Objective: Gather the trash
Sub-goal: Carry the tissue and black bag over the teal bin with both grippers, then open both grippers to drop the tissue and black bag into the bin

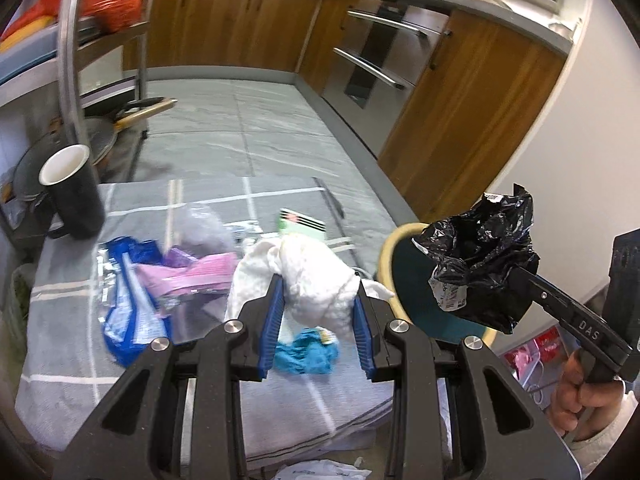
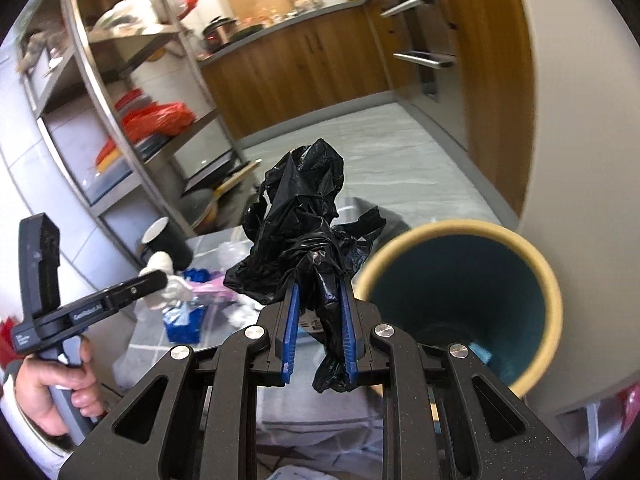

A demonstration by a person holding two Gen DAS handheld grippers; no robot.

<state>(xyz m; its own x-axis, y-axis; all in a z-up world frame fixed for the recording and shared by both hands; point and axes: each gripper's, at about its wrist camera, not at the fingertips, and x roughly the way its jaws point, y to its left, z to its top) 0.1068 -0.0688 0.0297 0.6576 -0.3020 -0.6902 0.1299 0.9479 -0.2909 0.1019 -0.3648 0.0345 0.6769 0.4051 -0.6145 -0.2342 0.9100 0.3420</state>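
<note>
My left gripper is shut on a crumpled white tissue wad and holds it above the grey towel-covered table. My right gripper is shut on a crumpled black plastic bag, held up beside the rim of a teal bin with a cream rim. The black bag and the bin also show in the left wrist view. On the table lie a blue wrapper, a pink wrapper, a clear plastic wad, a teal scrap and a green striped card.
A black cup with a white inside stands at the table's far left. A steel shelf rack with pans and red bags is on the left. Wooden cabinets and an oven line the far side of the grey floor.
</note>
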